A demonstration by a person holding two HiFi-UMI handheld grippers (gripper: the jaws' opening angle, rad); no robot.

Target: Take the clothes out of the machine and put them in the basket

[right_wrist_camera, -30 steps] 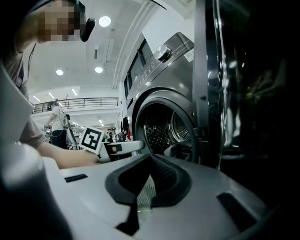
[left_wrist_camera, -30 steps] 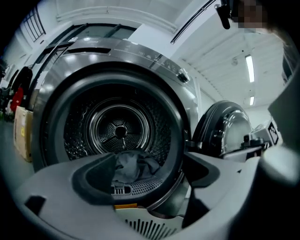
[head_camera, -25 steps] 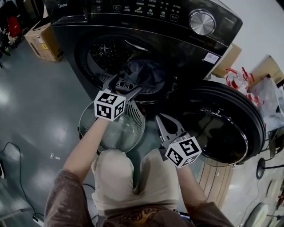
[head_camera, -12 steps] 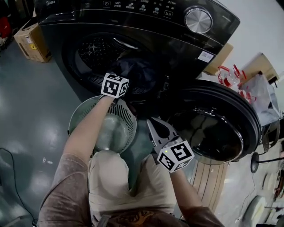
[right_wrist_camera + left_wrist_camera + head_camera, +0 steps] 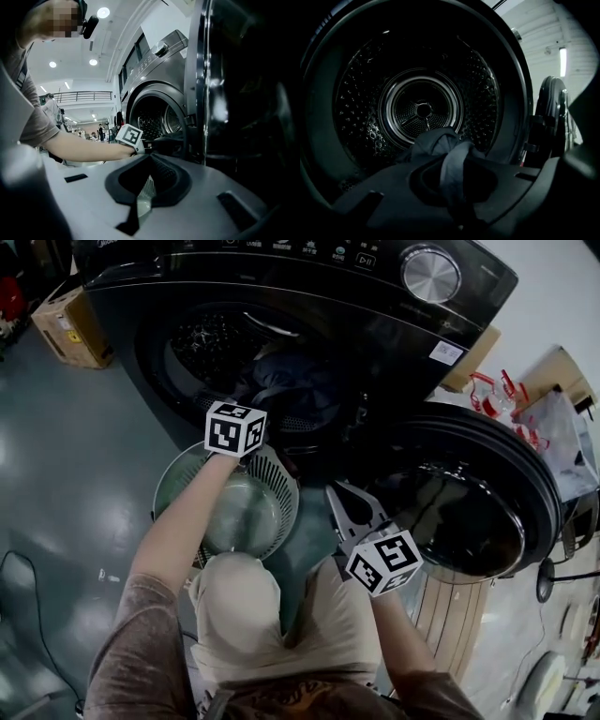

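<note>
Far left, a cardboard box [image 5: 70, 324] sits on the grey floor [image 5: 56, 484] beside the machine [image 5: 281, 282], a black front-loader w/ its round opening facing the person. Below that opening, btwn the machine and the person's knees [image 5: 239, 610], the basket [image 5: 279, 488] stands on the floor: pale, round, slatted wall.

The left gripper [image 5: 458, 215] reaches over the basket's far rim to the mouth of the opening. Its jaws have just been closing and are now pinched together on a fold of the dark garment [image 5: 440, 150] (the cloth runs up out of the pinch and back into a crumpled heap). That heap lies at the front lip of the drum [image 5: 361, 108], inside the machine and not yet lifted clear. Perforated steel wall & round hub show behind it.

Right of the basket, the right gripper [image 5: 332, 493] hangs low by the person's right knee, pointing toward the machine and touching nothing. Its jaws are drawn together at the tips w/ only a thin slit behind them, and nothing is held.

Further right, the machine's door [image 5: 469, 521] stands swung wide open, its dark glass facing the camera.
</note>
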